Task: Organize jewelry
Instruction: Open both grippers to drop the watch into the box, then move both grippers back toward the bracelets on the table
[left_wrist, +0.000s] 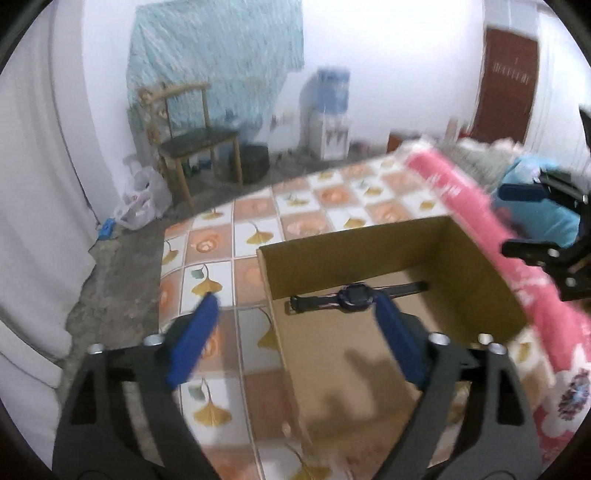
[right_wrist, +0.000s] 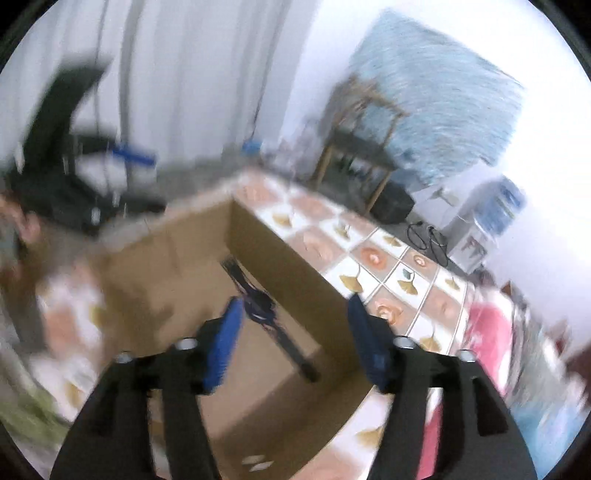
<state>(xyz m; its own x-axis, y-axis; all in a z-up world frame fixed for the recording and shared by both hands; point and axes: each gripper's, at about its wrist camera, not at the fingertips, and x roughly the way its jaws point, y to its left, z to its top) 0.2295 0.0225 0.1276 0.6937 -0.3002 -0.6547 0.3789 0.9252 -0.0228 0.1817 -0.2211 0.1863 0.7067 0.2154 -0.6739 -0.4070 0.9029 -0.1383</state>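
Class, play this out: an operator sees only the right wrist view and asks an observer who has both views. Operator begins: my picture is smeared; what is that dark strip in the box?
Observer: A watch, lying flat on the floor of the box along its far wall.
Operator: Is the left gripper holding anything?
Observer: No. The left gripper is open and empty, one finger over the tablecloth, the other over the box.
Operator: What is the pink thing at my right edge?
Observer: A pink printed cloth along the box's right side.
Operator: And my own gripper?
Observer: The right gripper is open; the left view shows it beyond that cloth.
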